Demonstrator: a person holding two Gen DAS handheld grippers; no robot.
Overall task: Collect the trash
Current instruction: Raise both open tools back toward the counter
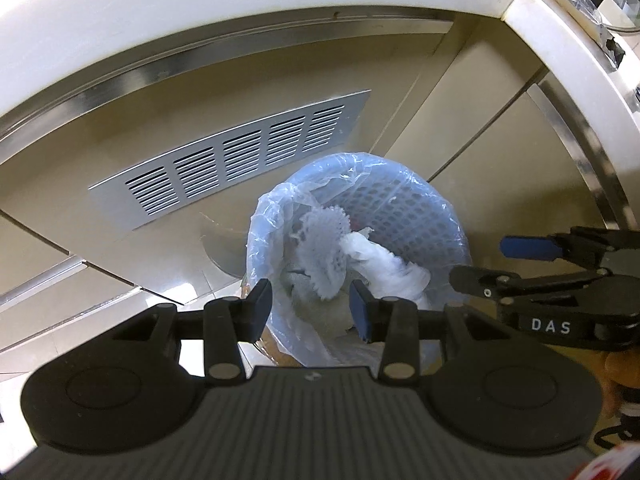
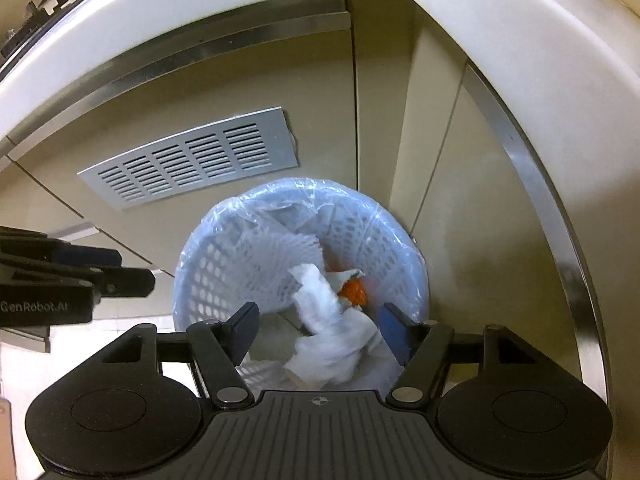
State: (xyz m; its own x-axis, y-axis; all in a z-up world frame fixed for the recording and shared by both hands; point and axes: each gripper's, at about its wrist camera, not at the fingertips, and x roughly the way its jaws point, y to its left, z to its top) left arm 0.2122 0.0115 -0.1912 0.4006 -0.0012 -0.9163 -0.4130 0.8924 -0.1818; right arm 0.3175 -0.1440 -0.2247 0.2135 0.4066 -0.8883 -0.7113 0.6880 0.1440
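Left gripper [image 1: 311, 306], jaws spread wide and holding nothing, hangs above a lined blue basket [image 1: 420, 184]; white tissue [image 1: 384, 264] lies inside, just ahead of the fingertips.

Right gripper [image 2: 316, 326], jaws also wide, frames the crumpled tissue [image 2: 328, 336], blurred, over the same basket [image 2: 224, 256], orange scrap [image 2: 354, 294] beyond.

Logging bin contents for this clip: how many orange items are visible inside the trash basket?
1. A single orange piece lies in the basket, right of the white crumpled tissue, partly covered by it. More may be hidden under the tissue and the white netting.
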